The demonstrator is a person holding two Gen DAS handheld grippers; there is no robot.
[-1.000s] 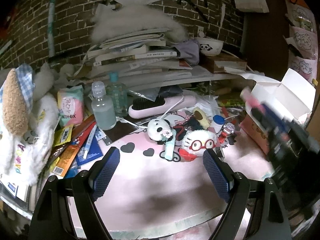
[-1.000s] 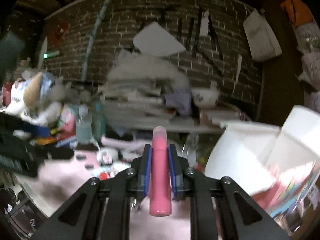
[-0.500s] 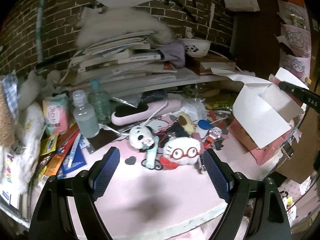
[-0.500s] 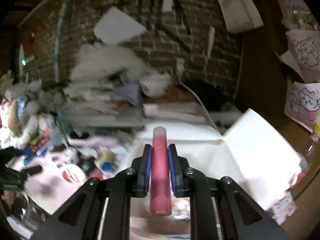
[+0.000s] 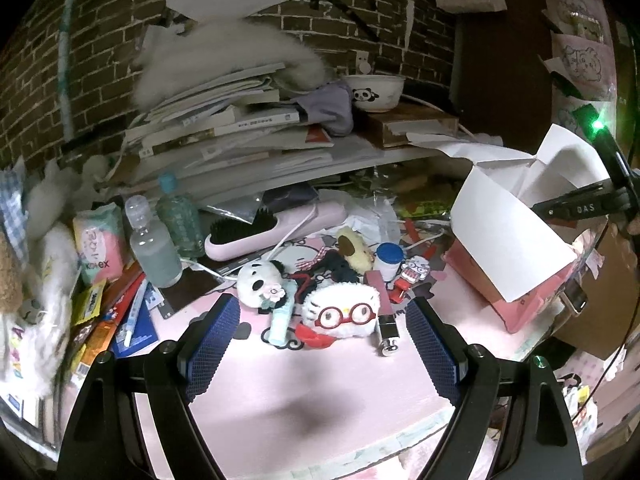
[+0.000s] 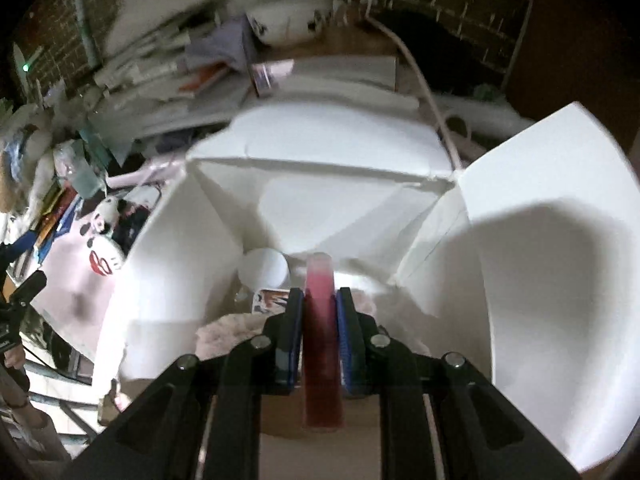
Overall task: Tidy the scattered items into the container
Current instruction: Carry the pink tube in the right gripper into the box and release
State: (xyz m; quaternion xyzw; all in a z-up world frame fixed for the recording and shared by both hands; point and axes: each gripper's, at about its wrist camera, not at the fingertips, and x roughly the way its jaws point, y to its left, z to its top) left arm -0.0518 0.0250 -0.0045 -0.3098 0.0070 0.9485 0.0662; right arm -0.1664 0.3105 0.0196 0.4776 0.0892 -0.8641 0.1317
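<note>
My right gripper (image 6: pixel 319 300) is shut on a pink tube (image 6: pixel 320 280) and holds it over the open white box (image 6: pixel 336 196), pointing down into it. Inside the box lie a white jar (image 6: pixel 264 269) and a pale pink cloth (image 6: pixel 228 330). My left gripper (image 5: pixel 322 344) is open and empty above the pink mat (image 5: pixel 304 396). Just beyond it lie a white plush with red glasses (image 5: pixel 344 314), a panda plush (image 5: pixel 258 280), a small white jar with a blue lid (image 5: pixel 390 260) and a metal clip (image 5: pixel 387 334). The same box (image 5: pixel 504 236) stands at the right there.
Two clear bottles (image 5: pixel 154 240), a pink hairbrush (image 5: pixel 272 228), a tissue pack (image 5: pixel 98 240) and pens (image 5: pixel 132 316) crowd the left. A shelf with stacked books (image 5: pixel 228 124) and a panda bowl (image 5: pixel 374 92) runs along the brick wall.
My right gripper has swung right with the pink tube and now tilts down over the open box. My left gripper has stayed open and shifted slightly right.
</note>
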